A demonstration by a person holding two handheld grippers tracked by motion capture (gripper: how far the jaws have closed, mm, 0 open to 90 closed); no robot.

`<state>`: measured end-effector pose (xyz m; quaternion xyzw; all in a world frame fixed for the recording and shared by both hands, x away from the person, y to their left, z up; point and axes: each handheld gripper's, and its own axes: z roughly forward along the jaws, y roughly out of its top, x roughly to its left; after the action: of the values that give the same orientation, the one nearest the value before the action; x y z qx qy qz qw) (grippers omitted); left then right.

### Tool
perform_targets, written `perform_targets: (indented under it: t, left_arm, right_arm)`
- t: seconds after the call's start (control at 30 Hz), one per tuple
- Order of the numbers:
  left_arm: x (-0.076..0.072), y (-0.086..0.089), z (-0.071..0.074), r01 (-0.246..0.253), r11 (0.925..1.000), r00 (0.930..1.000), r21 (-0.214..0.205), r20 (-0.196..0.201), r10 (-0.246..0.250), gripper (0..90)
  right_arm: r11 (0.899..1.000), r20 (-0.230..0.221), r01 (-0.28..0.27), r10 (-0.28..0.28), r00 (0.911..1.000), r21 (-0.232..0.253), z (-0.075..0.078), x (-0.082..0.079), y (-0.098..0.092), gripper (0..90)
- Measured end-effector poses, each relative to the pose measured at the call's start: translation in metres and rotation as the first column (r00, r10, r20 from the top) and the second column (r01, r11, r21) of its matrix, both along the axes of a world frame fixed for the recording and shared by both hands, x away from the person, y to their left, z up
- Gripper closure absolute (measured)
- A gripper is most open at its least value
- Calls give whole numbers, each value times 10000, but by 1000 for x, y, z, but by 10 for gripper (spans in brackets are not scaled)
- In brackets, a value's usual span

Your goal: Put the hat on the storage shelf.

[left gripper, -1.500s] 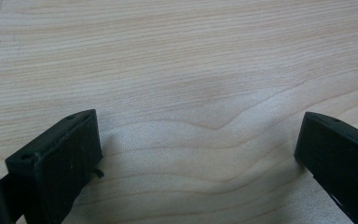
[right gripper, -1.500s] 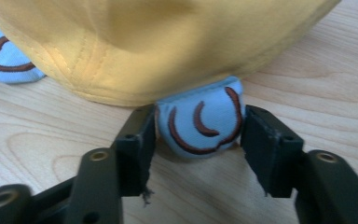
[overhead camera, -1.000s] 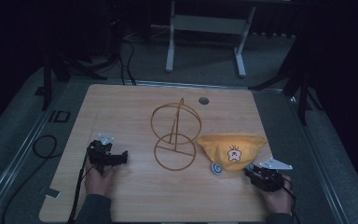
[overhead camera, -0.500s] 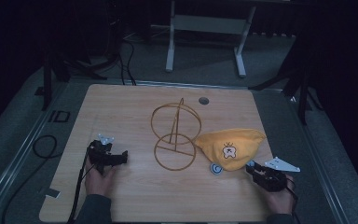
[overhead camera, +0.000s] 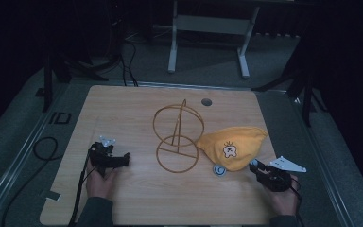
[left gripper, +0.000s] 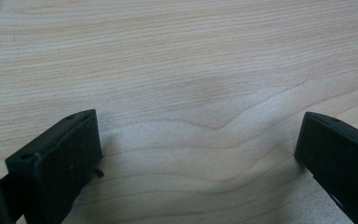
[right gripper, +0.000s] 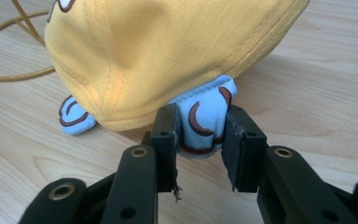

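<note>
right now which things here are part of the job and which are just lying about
In the job:
- yellow hat
- its light-blue ear flap, pinched by the right gripper
- gold wire stand

Lying about:
- left gripper, open on bare wood
- round grommet in the table

Yellow cap (overhead camera: 234, 145) sits on the table's right half, just right of the wire stand, crown bulging up, a small cartoon patch facing the near edge. Two pale blue ear flaps with brown trim poke out from under its rim: one (overhead camera: 220, 170) lies flat on the wood at the near left, the other (right gripper: 204, 122) sticks out toward the right side, squeezed from both sides and puckered.
</note>
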<state>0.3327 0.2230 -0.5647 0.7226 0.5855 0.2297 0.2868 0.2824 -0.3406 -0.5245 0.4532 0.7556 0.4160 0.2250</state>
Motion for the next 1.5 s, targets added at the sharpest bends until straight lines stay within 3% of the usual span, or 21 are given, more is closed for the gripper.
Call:
perform_targets:
  t: [0.4, 0.83, 1.2, 1.5]
  left_arm:
    - [0, 0, 0, 4, 10000, 10000, 3, -1, -4, 3]
    - [0, 0, 0, 0, 10000, 10000, -1, -2, 0, 4]
    - [0, 0, 0, -16, 10000, 10000, -22, 10, 16, 4]
    - [0, 0, 0, -6, 10000, 10000, -19, 5, 6, 4]
  right_arm:
    - [10000, 427, -34, 38, 9991, -91, 17, 8, 8, 678]
    - [9996, 981, -26, 54, 9952, -285, 47, 21, 13, 678]
    - [9969, 1354, -352, 444, 9898, -700, 78, 39, 23, 678]
    - [9966, 1670, -676, 745, 9831, -466, 94, 40, 32, 681]
